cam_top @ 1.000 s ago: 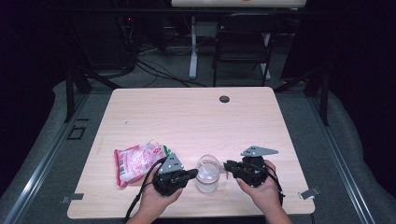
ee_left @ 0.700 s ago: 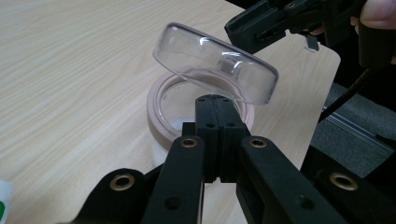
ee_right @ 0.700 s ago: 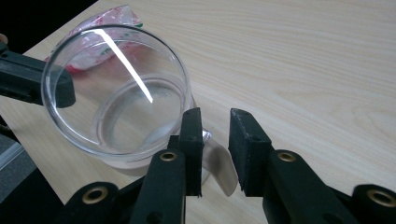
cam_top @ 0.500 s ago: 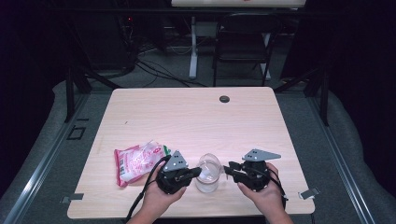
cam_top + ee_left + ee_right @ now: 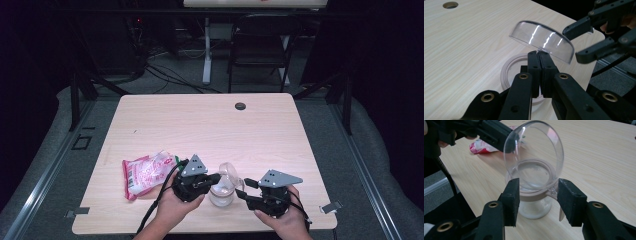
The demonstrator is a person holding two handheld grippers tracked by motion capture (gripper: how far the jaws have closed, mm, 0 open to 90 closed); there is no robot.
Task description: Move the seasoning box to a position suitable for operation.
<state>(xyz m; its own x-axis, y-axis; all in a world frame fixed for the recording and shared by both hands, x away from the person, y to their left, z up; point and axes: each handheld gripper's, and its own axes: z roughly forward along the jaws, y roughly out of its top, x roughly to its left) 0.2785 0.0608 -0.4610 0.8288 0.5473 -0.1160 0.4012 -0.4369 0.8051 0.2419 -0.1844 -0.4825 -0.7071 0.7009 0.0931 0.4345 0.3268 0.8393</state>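
Since a second ago, the clear lid point(image 5: 231, 173) had tipped up off the jar point(image 5: 221, 194), and my right gripper point(image 5: 242, 189) had just been opening its jaws, with the jar's neck between them but no longer pinched.

From the high view, the jar stood near the front edge of the table point(image 5: 210, 125), between my two hands. My left gripper point(image 5: 218, 178) sat just left of the jar, clamped on the lid's edge. A pink snack bag point(image 5: 147, 172) lay well to the left of the jar, and a dark round hole point(image 5: 240, 106) showed far behind it.

Along my left gripper point(image 5: 539, 53), the jaws were pressed tight together on a small tab of the lid point(image 5: 544, 40), which hung tilted above the jar's pale ring point(image 5: 510, 75). My other gripper's jaws stood beyond the lid.

Along my right gripper point(image 5: 537, 192), the jaws stood wide on either side of the jar point(image 5: 534, 205), apart from its rim. The lid point(image 5: 534, 155) stood nearly upright over the jar's mouth, hinged at the rim.
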